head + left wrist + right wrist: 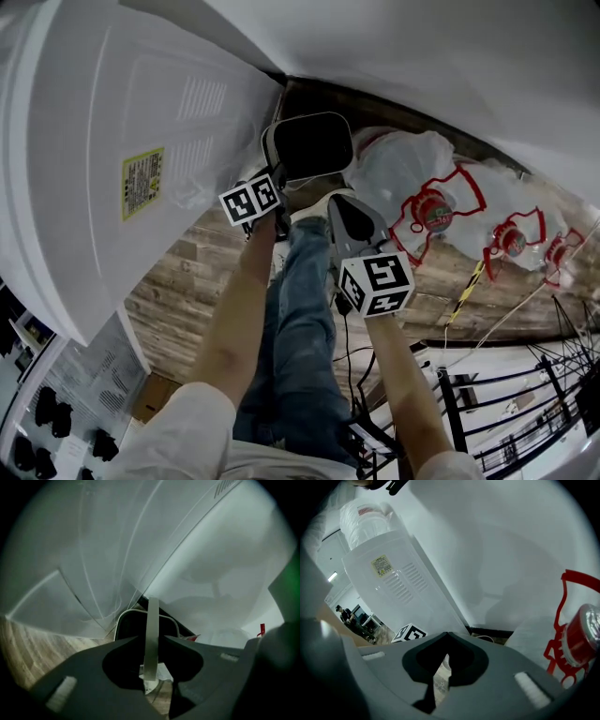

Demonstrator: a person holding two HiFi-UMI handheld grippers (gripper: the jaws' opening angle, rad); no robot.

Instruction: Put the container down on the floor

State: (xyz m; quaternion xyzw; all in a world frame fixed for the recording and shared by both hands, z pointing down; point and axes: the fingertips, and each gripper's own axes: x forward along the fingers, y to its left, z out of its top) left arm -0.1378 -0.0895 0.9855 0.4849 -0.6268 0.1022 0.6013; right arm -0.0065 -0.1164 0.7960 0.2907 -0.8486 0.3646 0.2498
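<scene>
The container (310,145) is a dark bin with a white rim, seen in the head view in the corner between the water dispenser and the wall. My left gripper (274,184) is shut on its near rim. In the left gripper view that rim shows as a thin white strip (151,634) pinched between the jaws, with the bin's mouth (133,626) beyond. I cannot tell whether the bin rests on the wooden floor (183,281). My right gripper (341,204) is just right of the bin, shut and holding nothing (446,660).
A tall white water dispenser (141,141) stands at the left, with a white wall (422,56) behind. Bagged water bottles with red caps and handles (433,211) (581,639) lie to the right. The person's jeans-clad leg (300,328) is below. Black wire racks (525,394) stand at lower right.
</scene>
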